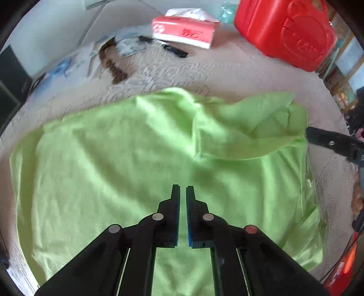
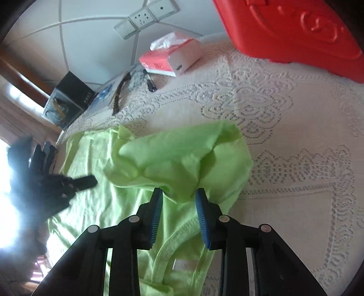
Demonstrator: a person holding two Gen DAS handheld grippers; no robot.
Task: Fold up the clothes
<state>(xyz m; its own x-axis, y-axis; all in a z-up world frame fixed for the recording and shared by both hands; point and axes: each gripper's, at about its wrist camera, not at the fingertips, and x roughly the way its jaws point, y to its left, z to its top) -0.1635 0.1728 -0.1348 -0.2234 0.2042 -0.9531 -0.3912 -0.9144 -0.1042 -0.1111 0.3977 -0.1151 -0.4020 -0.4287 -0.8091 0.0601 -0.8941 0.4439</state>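
A lime-green T-shirt [image 1: 127, 159] lies spread on a table covered with a pale lace cloth [image 2: 295, 127], 1 sleeve folded back over the body of the garment. The left gripper [image 1: 183, 190] hangs above the middle of the shirt, pointing steeply down; its 2 blue-padded fingers [image 1: 176, 218] are pressed together with only a sliver between them and no fabric caught there. In the right wrist view this gripper shows dark and blurred over the shirt's left part. The right gripper [image 2: 179, 193] stands at the collar end of the shirt, jaws parted, with the lower edge of the folded-back sleeve [image 2: 182, 157] lying between the tips of its fingers [image 2: 157, 214]; the pads do not appear to press on the cloth. The ribbed collar [image 2: 182, 234] and a small white label [image 2: 184, 265] lie directly below, between the 2 fingers. Beyond the shirt, well apart from it, are a red-and-white tissue pack [image 1: 184, 31], a large red plastic case [image 1: 284, 31] and a black pen [image 1: 175, 50]. A wall socket [image 2: 145, 18] shows behind the table.
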